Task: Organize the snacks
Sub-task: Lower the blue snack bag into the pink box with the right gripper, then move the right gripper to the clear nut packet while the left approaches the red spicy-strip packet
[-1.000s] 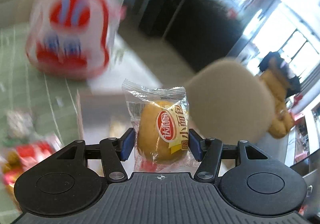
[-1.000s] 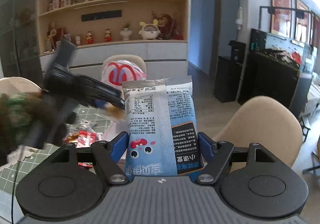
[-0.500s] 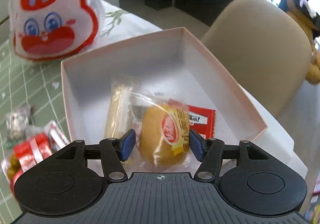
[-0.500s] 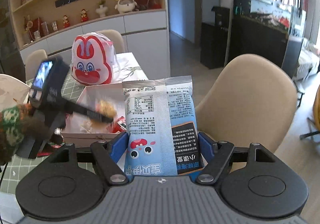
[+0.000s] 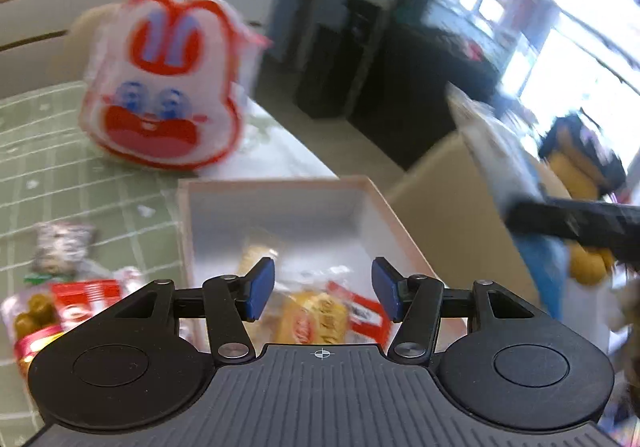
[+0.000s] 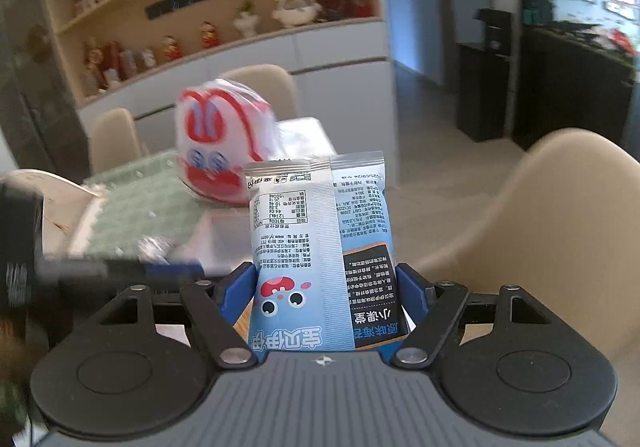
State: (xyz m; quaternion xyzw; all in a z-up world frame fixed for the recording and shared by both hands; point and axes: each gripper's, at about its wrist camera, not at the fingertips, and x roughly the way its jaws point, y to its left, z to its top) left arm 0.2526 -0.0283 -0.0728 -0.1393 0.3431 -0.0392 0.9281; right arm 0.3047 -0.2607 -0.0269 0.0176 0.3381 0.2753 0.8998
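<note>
Snacks lie in an open, shallow pale-pink cardboard box (image 5: 280, 187) that sits on the green-checked table (image 5: 48, 167) near its far edge. Over the box's near end hangs the left hand-held gripper (image 5: 322, 294), its blue pads wide apart with nothing pressed between them; its jaws are closing a little. Below and between the pads, on the box floor, rests a small golden bun in a clear wrapper with a red label (image 5: 314, 321), apart from both pads. Just right of the bun lies a red-and-white flat packet (image 5: 370, 313), and beyond it a pale wrapped bar (image 5: 254, 257).

The right hand-held gripper (image 6: 326, 293) holds an upright light-blue and silver foil snack bag (image 6: 320, 231) between its blue pads, which press on the bag's lower sides while its jaws are opening slightly.

Behind the box stands a white plastic bag printed with a red rabbit face (image 5: 164, 87). Left of the box, loose red and silver wrapped snacks (image 5: 68, 287) lie on the table.
</note>
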